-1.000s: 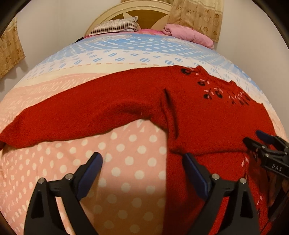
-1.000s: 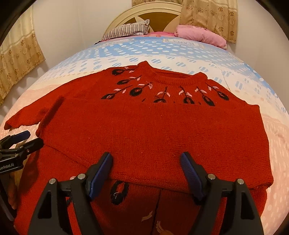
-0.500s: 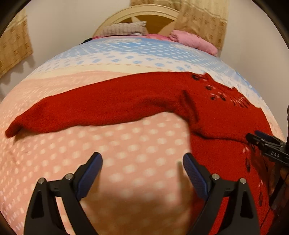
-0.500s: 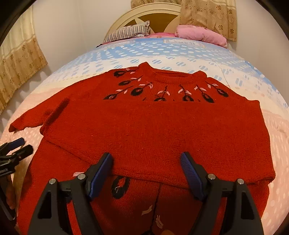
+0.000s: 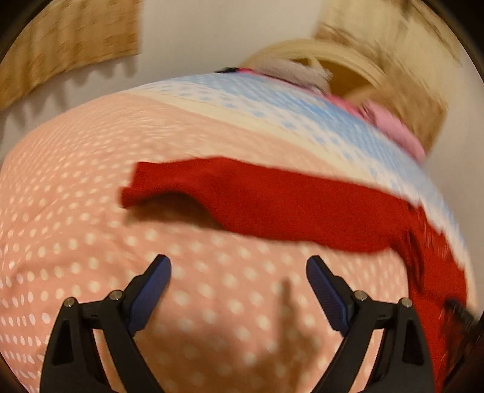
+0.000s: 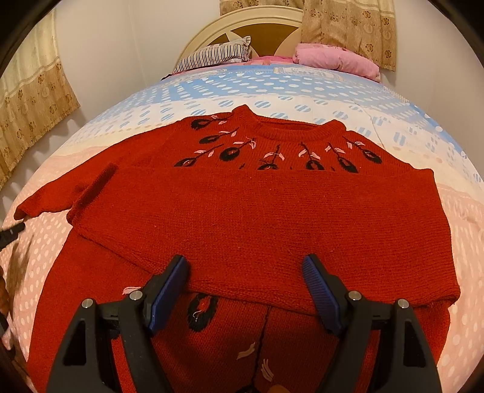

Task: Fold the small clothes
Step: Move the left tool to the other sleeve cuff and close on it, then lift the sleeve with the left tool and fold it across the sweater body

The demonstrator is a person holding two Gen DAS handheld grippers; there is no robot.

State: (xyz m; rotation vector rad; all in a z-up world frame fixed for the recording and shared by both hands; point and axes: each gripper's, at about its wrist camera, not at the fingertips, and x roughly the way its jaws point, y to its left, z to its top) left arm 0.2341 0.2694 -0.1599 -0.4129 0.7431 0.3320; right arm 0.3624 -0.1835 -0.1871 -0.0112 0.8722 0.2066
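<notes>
A red knitted sweater (image 6: 257,217) with black and pink flower embroidery lies flat on the bed; its right sleeve is folded across the chest. The left sleeve (image 5: 257,199) stretches out to the left over the pink dotted sheet, its cuff slightly lifted. My left gripper (image 5: 239,281) is open and empty, hovering over the bare sheet just short of that sleeve; the left wrist view is motion-blurred. My right gripper (image 6: 245,281) is open and empty above the folded sleeve's lower edge. The left gripper's tip shows at the right wrist view's left edge (image 6: 10,234).
The bed sheet (image 6: 302,93) is pink, cream and blue with dots. A striped pillow (image 6: 214,54) and a pink pillow (image 6: 335,60) lie by the headboard (image 6: 260,27). Curtains (image 6: 27,99) hang on the left wall and behind the headboard.
My left gripper has swung left, away from the sweater body and toward the outstretched left sleeve's cuff. My right gripper has hardly moved over the sweater's front.
</notes>
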